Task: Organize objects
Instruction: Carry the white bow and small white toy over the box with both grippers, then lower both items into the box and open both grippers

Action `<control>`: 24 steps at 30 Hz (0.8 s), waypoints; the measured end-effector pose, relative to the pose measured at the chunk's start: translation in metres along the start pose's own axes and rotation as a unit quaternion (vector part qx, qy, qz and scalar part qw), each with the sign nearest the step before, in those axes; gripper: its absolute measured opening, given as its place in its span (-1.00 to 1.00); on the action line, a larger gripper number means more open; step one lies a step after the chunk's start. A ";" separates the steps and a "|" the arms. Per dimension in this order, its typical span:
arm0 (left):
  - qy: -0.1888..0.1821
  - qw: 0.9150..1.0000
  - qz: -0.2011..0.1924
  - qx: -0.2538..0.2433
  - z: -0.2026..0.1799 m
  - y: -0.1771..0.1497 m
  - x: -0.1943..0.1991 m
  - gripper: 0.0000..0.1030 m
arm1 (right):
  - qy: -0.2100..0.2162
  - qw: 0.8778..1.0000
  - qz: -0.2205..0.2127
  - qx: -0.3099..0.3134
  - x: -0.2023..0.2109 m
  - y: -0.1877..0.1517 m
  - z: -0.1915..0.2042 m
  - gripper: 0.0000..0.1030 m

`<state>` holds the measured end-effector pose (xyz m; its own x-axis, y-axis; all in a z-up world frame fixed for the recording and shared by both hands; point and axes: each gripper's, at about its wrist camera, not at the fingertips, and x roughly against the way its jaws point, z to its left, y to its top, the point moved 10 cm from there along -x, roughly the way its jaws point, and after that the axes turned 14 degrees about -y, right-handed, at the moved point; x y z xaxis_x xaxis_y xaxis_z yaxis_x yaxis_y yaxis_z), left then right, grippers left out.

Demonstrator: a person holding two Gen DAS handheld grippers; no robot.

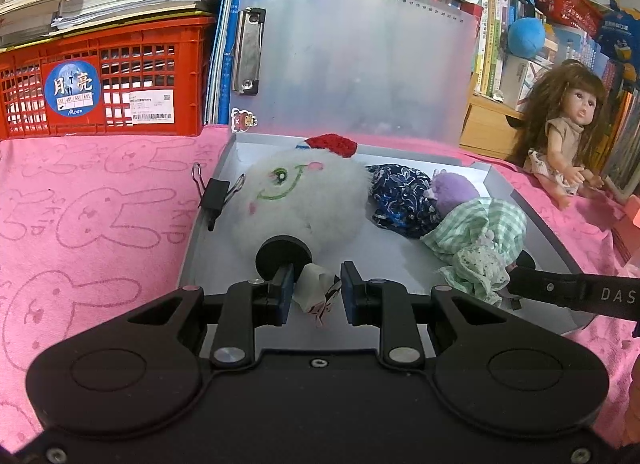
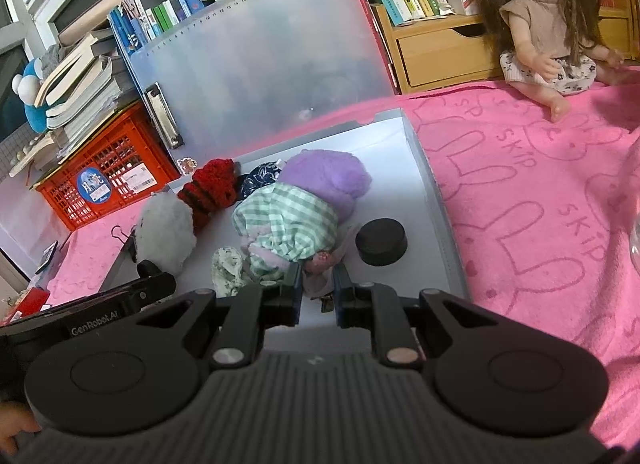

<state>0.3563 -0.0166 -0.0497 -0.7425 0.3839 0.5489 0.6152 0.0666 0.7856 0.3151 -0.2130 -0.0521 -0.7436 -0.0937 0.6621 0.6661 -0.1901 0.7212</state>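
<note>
The fingers (image 1: 285, 296) of the left gripper (image 1: 314, 294) are close together and pinch a small white scrap of cloth (image 1: 316, 288) with a tag, at the near edge of the open grey box (image 1: 400, 260). The right gripper (image 2: 317, 288) is pressed almost fully together on a pinkish bit (image 2: 320, 264) of the purple doll in a green checked dress (image 2: 288, 224), which lies in the middle of the box. The doll's long line runs from near to far, with its purple head at the far end, pointing to the lid (image 2: 260, 60). Only a little piece is held in each gripper, so either could slip out if pulled hard. The dress could also drag the black round lid (image 2: 381, 242), just to its right, or bump the white fluffy toy (image 1: 300, 204) on the left. The binder clip (image 1: 216, 194) on the left wall could catch cloth too.
</note>
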 end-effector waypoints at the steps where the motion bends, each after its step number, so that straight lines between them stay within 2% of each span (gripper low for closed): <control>1: 0.000 1.000 0.000 0.001 0.000 0.000 -0.001 -0.54 | -0.001 1.000 0.000 0.000 -0.001 0.000 0.000 -0.63; 24: 0.004 1.000 0.000 -0.004 0.002 0.001 -0.006 -0.53 | -0.017 1.000 0.003 0.020 -0.011 -0.002 0.003 -0.61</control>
<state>0.3624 -0.0173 -0.0526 -0.7442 0.3772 0.5512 0.6136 0.0599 0.7874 0.3217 -0.2084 -0.0603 -0.7376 -0.0617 0.6724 0.6729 -0.1501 0.7244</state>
